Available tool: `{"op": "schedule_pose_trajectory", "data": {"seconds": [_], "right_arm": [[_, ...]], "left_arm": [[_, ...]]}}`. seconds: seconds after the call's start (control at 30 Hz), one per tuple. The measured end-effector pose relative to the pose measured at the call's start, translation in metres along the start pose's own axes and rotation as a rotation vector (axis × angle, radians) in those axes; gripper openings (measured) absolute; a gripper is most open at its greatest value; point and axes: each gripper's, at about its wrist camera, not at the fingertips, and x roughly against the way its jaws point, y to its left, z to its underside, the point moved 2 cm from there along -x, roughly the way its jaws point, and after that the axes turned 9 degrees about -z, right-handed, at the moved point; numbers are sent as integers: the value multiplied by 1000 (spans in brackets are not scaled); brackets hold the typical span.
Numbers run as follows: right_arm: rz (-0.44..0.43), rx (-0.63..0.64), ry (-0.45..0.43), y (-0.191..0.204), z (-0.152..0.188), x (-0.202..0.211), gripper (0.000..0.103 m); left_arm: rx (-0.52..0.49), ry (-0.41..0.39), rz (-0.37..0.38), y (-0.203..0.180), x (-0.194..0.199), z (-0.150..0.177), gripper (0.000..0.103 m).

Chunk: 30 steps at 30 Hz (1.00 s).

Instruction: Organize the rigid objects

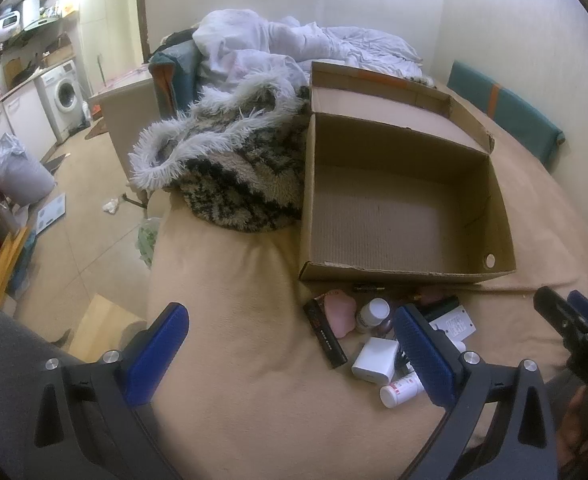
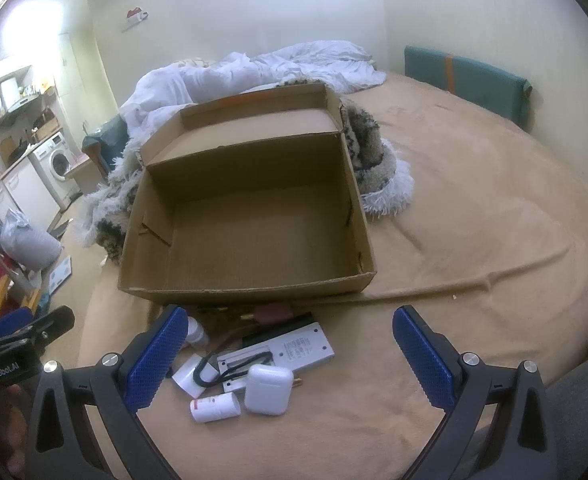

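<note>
An open cardboard box [image 1: 398, 216] [image 2: 249, 216] sits empty on the tan bedspread. Just in front of it lies a heap of small items: a white earbud case [image 2: 267, 388], a small white tube [image 2: 215, 403] [image 1: 401, 389], a white adapter cube [image 1: 375, 360], a grey power strip [image 2: 289, 350], a black stick [image 1: 325, 338], a pink piece [image 1: 338, 314] and a white-capped bottle [image 1: 372, 314]. My left gripper [image 1: 289, 352] is open, hovering left of the heap. My right gripper [image 2: 285, 360] is open above the heap, holding nothing.
A shaggy black-and-cream fur garment [image 1: 233, 164] lies against the box's left side, with a white duvet [image 1: 294, 48] behind. A teal cushion [image 2: 466, 76] leans on the wall. Left of the bed is floor with bags and a washing machine [image 1: 63, 94].
</note>
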Motion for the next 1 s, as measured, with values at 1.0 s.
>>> {"op": "schedule_pose_trajectory", "data": {"seconds": [1.0], "right_arm": [[-4,-3,-1,1,1,0,103]], "left_arm": [[-1,0,1,1,1,0,102]]}}
